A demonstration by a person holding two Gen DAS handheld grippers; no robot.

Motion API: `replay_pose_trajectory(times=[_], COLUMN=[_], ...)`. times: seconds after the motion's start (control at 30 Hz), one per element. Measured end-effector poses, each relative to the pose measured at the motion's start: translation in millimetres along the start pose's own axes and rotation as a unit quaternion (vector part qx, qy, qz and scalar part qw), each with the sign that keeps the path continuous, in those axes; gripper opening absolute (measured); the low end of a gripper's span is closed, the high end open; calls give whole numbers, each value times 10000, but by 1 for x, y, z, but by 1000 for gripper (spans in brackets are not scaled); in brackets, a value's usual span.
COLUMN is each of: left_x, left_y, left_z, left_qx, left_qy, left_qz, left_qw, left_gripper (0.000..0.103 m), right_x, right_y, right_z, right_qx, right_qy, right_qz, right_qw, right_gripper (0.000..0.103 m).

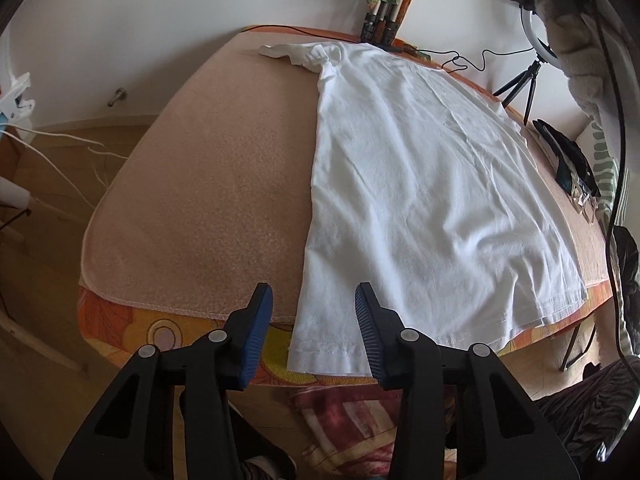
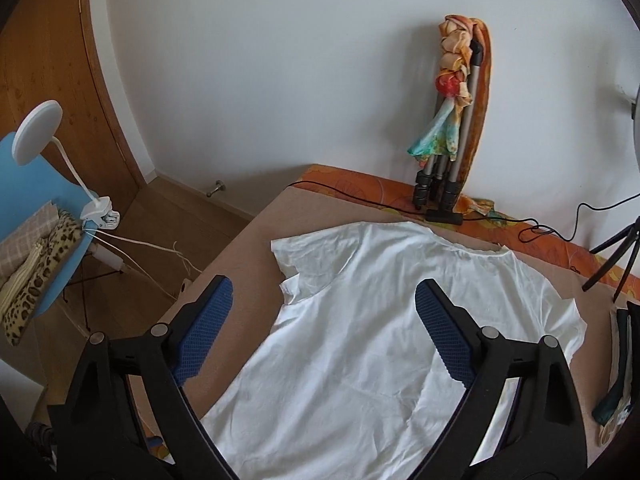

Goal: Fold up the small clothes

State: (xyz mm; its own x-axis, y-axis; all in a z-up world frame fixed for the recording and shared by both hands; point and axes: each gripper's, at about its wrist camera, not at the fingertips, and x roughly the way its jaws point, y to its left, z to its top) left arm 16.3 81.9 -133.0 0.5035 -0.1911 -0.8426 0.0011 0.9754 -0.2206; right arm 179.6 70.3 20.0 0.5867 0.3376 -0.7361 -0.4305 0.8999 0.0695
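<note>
White T-shirt [image 1: 420, 184] spread flat on a pink-covered table [image 1: 208, 184], its hem corner between the parted pads of the left gripper [image 1: 314, 308].

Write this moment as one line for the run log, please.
stage: reaching | white T-shirt: flat, unfolded, on beige cover | left tongs: open, at hem corner | right tongs: open, above shirt, holding nothing

No text, label, brand, number or sign could be read in either view. The plain white cotton T-shirt [image 1: 420, 184] bore no print or visible tag, and the pinkish-beige felt cover [image 1: 208, 184] under it was unmarked. The orange cloth with leaf and ring patterns [image 1: 160, 330] beneath that carried pictures only, no lettering.
</note>
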Motion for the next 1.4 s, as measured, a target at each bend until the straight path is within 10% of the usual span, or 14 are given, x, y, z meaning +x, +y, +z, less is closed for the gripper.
replay_pose_trajectory(times=[0.43, 0.77, 1.07, 1.4], left_x=[10, 10, 1, -10], left_y=[-6, 6, 3, -32], left_z=[3, 4, 3, 9], left_qx=[212, -121, -91, 333], left_qy=[79, 203, 56, -257], left_qz=[-62, -707, -907, -1071], left_qw=[9997, 9972, 9958, 9934], left_gripper=[39, 12, 3, 2], right_x=[172, 252, 274, 218], right_y=[54, 75, 69, 12], right_z=[31, 28, 18, 48], right_qx=[-118, -214, -377, 45], right_qy=[1062, 1537, 1812, 1104], right_qz=[270, 189, -118, -334], right_qw=[9939, 9877, 9826, 9933], right_gripper=[72, 58, 9, 4])
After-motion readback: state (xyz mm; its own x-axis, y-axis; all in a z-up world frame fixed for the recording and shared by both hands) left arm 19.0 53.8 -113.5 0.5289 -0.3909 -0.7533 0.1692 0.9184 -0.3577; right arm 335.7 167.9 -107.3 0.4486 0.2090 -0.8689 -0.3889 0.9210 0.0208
